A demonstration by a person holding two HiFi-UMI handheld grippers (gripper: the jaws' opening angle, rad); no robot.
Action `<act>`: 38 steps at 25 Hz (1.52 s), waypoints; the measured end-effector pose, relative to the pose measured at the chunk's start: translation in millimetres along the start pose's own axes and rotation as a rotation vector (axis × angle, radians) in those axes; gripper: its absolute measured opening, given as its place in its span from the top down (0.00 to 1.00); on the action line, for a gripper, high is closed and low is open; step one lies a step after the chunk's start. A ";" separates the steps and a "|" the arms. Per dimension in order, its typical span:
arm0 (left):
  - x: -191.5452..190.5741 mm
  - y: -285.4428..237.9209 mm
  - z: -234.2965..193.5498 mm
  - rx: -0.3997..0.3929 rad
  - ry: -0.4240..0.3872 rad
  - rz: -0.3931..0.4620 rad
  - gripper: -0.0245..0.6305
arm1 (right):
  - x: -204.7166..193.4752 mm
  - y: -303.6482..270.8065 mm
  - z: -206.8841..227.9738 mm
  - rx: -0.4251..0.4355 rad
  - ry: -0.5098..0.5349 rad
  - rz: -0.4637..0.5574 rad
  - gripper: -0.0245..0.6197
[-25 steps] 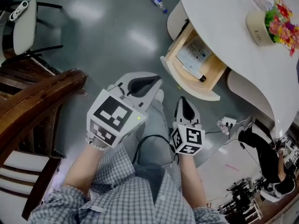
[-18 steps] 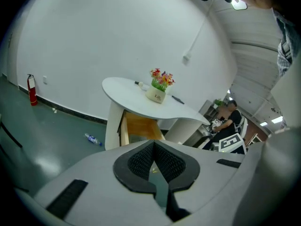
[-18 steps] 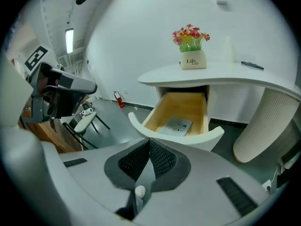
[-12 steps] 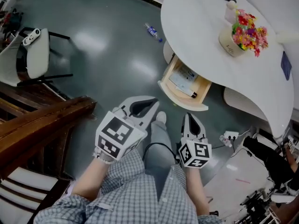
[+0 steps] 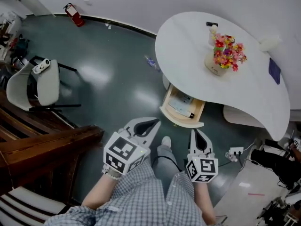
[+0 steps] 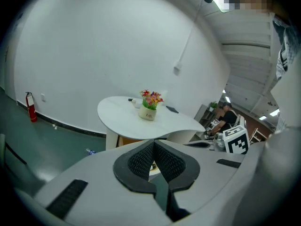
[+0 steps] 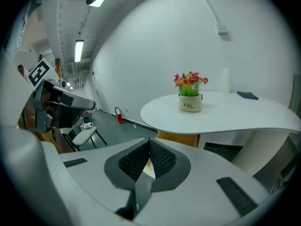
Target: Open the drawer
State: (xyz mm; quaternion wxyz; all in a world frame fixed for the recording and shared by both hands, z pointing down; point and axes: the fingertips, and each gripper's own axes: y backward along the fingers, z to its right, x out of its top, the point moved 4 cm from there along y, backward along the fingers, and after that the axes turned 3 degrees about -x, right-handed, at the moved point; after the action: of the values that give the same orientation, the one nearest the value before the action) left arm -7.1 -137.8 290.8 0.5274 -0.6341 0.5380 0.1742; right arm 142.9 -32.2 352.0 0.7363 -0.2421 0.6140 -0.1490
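here, pot (image 7: 190,103) with "life" label, on table (image 7: 244,117) above open drawer (image 5: 180,122)

I read this as a lab or work space rather than a home — the floor (image 5: 108,65) is glossy green, a fire extinguisher (image 5: 73,14) stands at the foot of a bare white wall (image 5: 141,4), and a strip light (image 7: 78,50) runs overhead. A power strip (image 5: 233,151) with trailing cables lies near the white table (image 5: 188,55) — and a person (image 6: 225,119) sits working off to one side.
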 end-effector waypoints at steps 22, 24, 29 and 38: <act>71.3 36.3 20.6 0.013 -0.114 0.123 0.96 | 116.7 24.2 5.0 -0.002 0.123 0.252 0.95; 75.7 36.5 19.8 0.016 -0.120 0.133 0.96 | 118.5 22.0 3.2 0.004 0.130 0.253 0.95; 79.6 35.3 19.7 0.014 -0.132 0.136 0.96 | 119.9 18.0 -0.1 0.013 0.135 0.253 0.95; 76.3 26.5 17.0 0.008 -0.119 0.119 0.96 | 113.9 12.7 5.5 0.013 0.139 0.226 0.95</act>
State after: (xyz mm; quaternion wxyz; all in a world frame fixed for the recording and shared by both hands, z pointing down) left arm 3.3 -157.7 211.4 0.5497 -0.5876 0.5430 0.2404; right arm 170.2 -79.4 251.1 0.7056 -0.1559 0.6860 -0.0855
